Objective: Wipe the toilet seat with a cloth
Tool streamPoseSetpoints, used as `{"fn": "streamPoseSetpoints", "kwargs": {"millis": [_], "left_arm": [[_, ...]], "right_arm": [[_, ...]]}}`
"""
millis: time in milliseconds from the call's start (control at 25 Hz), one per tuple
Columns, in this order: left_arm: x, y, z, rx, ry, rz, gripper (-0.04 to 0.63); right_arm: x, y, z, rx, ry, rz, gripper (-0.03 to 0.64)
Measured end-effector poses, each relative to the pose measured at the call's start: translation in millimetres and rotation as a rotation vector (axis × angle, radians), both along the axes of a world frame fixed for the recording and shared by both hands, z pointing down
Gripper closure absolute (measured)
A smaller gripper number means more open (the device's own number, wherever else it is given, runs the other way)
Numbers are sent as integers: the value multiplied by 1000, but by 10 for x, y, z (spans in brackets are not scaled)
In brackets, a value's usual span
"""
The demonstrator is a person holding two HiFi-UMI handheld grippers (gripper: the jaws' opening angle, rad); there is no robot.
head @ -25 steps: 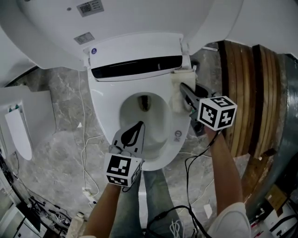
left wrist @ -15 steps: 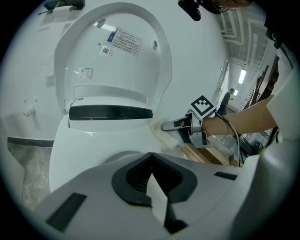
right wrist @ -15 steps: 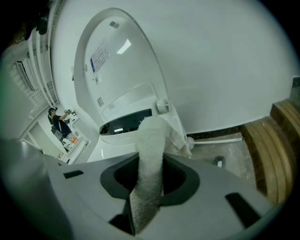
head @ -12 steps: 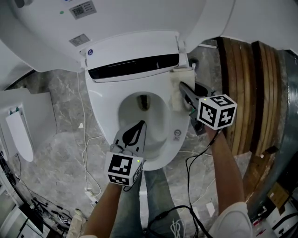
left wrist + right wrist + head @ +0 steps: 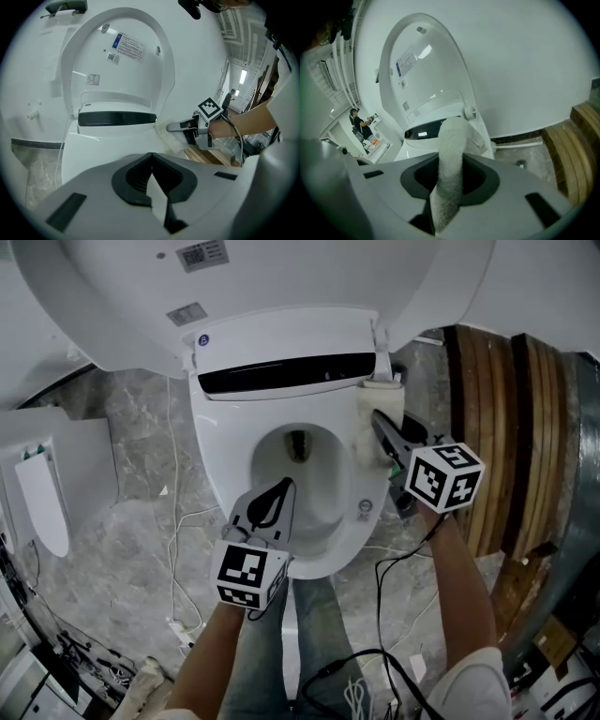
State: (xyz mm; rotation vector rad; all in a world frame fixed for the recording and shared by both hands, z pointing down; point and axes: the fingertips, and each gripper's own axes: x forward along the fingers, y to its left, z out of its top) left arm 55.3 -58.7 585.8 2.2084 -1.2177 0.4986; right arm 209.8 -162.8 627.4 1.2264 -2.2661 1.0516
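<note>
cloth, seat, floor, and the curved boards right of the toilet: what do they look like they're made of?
Cloth: pale, soft, fuzzy textile, probably microfibre or terry; the nap shows close up.
Toilet seat: smooth glossy white, likely plastic; ceramic can't be ruled out.
Floor: grey veined stone or stone-look tile, with a slight sheen.
Boards: brown with grain lines, looks like wood.

Grey marble floor point(image 5: 122, 474), wooden planks point(image 5: 497, 427)

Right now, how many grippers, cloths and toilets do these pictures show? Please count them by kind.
grippers: 2 (left gripper, right gripper)
cloth: 1
toilet: 1
total: 4
</note>
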Motion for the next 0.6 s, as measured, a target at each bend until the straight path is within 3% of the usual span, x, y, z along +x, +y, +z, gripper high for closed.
{"fn": "streamPoseSetpoints", "kwargs": {"millis": [240, 600], "left_arm": [[-150, 0, -267, 27, 29, -44, 584], [-285, 201, -576, 48, 9, -77, 584]], "right_arm": [[-142, 210, -375, 92, 25, -43, 517], [-335, 872, -858, 129, 91, 76, 517]]}}
